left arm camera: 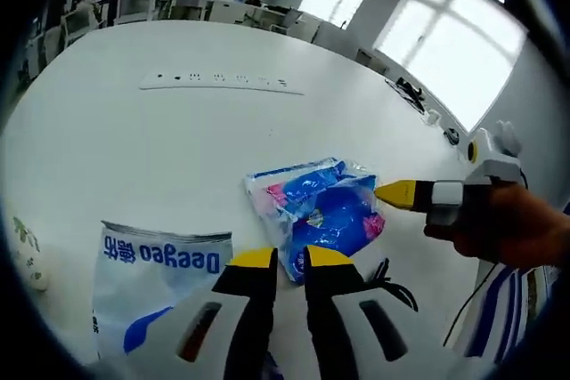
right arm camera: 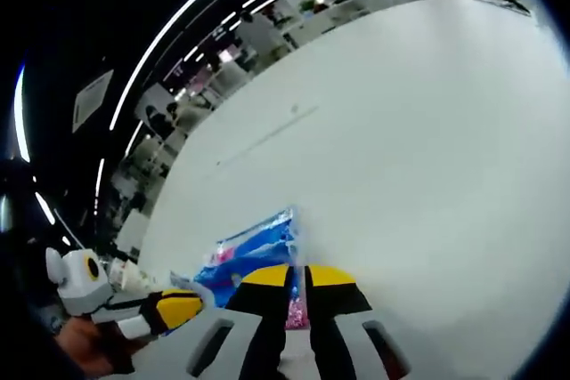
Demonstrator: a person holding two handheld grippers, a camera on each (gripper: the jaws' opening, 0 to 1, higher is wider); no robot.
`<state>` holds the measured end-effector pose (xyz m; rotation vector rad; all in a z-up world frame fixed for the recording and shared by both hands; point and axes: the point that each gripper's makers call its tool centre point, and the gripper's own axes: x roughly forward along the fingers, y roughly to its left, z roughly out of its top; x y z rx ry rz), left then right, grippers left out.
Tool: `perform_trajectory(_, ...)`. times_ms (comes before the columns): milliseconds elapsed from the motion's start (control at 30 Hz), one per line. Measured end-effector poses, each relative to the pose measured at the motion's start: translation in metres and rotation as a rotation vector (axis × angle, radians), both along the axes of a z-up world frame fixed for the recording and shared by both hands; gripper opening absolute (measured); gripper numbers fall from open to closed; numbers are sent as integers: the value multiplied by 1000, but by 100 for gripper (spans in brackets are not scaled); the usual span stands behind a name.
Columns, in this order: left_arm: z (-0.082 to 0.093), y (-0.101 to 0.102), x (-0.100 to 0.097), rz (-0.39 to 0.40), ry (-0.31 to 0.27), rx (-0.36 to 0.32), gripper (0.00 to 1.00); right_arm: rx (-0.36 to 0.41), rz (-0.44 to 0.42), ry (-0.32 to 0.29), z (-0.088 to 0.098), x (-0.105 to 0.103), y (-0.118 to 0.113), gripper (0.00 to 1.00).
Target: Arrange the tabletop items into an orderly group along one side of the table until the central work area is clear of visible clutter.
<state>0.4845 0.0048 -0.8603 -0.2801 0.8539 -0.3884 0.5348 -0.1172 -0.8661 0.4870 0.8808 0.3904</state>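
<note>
The blue packet (left arm camera: 316, 206) lies on the white table (left arm camera: 178, 140) just ahead of my left gripper (left arm camera: 280, 260), whose yellow-tipped jaws stand a narrow gap apart with nothing between them; their tips sit at the packet's near edge. In the right gripper view my right gripper (right arm camera: 297, 275) also has its jaws a slim gap apart, tips over the same crinkled blue packet (right arm camera: 254, 251), though I cannot tell whether they pinch it. In the left gripper view the right gripper comes in from the right, its yellow tip against the packet's far side. Beside my left jaws lies a white bag (left arm camera: 156, 278) printed with blue lettering. Farther off on the table rests a long white power strip (left arm camera: 223, 82), well apart from the packet.
</note>
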Motion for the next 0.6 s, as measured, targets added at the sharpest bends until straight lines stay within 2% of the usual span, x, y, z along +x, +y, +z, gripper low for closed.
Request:
perform_trajectory(433,18,6,-9,-14,-43,20,13,-31,11,-29,17,-2,-6,9)
perform_trajectory(600,24,15,-19,3,-51,27,13,-38,19,-42,18,-5,-5,10)
